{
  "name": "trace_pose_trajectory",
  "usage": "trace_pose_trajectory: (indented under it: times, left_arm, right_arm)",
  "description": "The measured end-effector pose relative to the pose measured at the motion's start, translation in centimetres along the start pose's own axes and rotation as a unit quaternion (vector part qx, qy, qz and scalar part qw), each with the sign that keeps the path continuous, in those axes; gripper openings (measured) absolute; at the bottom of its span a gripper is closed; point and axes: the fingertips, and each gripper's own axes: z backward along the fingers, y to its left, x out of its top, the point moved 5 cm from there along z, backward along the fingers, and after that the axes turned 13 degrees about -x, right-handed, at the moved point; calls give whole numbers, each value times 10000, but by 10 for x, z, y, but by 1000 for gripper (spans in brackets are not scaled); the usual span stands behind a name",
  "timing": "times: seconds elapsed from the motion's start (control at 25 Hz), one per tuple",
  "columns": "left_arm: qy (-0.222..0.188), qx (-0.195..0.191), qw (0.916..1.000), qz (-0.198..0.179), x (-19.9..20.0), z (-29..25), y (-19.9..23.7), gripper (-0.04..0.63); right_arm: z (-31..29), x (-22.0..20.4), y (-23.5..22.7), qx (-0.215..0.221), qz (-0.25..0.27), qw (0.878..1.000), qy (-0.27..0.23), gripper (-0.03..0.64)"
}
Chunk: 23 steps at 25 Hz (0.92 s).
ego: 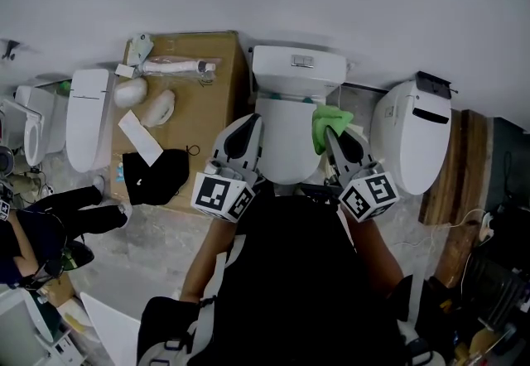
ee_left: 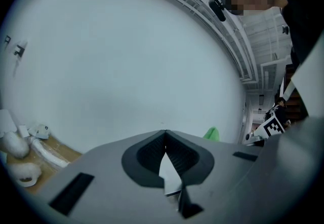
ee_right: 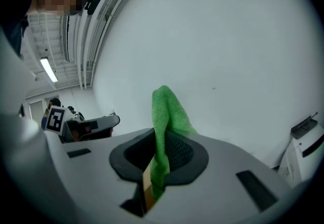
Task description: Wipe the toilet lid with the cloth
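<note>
Wiping seemingly had not begun: the right hand-held gripper point(ego: 326, 133) pinched the green cloth point(ego: 330, 119) beside the toilet lid point(ego: 286, 139), while the left hand-held gripper point(ego: 254, 119) was closed and empty.

The light grey plastic left tongs point(ego: 250, 124) and right tongs point(ego: 330, 136) have dark ribbed pads point(ee_left: 147, 157) inside. Each carries a white cube with black square markers point(ego: 222, 195). At lower centre, the person wears a black top point(ego: 290, 273) crossed by pale straps point(ego: 225, 269).
</note>
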Motion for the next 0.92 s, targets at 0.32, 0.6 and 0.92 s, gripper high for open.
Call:
trace_pose_trajectory:
  times: [0.32,0.6,0.92]
  left_arm:
    - [-15,-23,10000,-59,1,5,-8,8]
    - [-21,-55,9999,-116,3,4,-14,8]
    - [-20,-73,9999,-136,0,5,-20,8]
  right_arm:
    - [11,-3,-3,-83,75,9999,-22,51]
    - [16,0,-8,-106,43,9999,-17,51]
    - [21,-3,-10,-105,22,9999,-26,51]
